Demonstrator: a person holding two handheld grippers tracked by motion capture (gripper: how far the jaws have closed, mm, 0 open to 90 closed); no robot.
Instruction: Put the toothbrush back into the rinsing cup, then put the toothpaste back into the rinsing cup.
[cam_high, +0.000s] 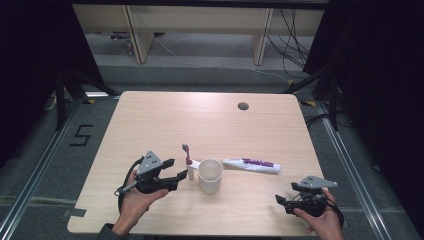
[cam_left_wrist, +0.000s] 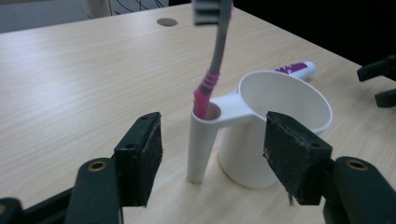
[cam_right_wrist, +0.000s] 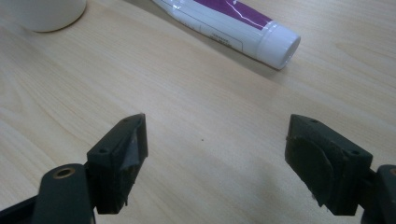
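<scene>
Standing upright in the tubular holder (cam_left_wrist: 201, 140) moulded to the side of the white cup (cam_left_wrist: 280, 121), near the table's (cam_high: 150, 120) front middle: the pink-and-grey toothbrush (cam_left_wrist: 215, 60), bristle head uppermost. Flanking that holder without touching it, jaws standing wide with nothing clamped: the left gripper (cam_high: 176, 169), pads (cam_left_wrist: 144, 154) well clear on either side. Lying flat just behind the cup, cap pointing toward the person's right: the white-and-purple toothpaste tube (cam_high: 251, 165), unheld. Resting near the table's front right corner, jaws likewise spread wide and empty, aimed across bare wood toward the tube's cap (cam_right_wrist: 285, 46): the right gripper (cam_high: 283, 202). Judged step: toothbrush seated in its holder and released, left gripper free to clear off. Next move, by judgement, calling for backing the left jaws straight away without nudging the light cup or tipping the brush, then reaching the right gripper to the tube, closing across its narrow body rather than along its length, gently enough to avoid squeezing paste out.
</scene>
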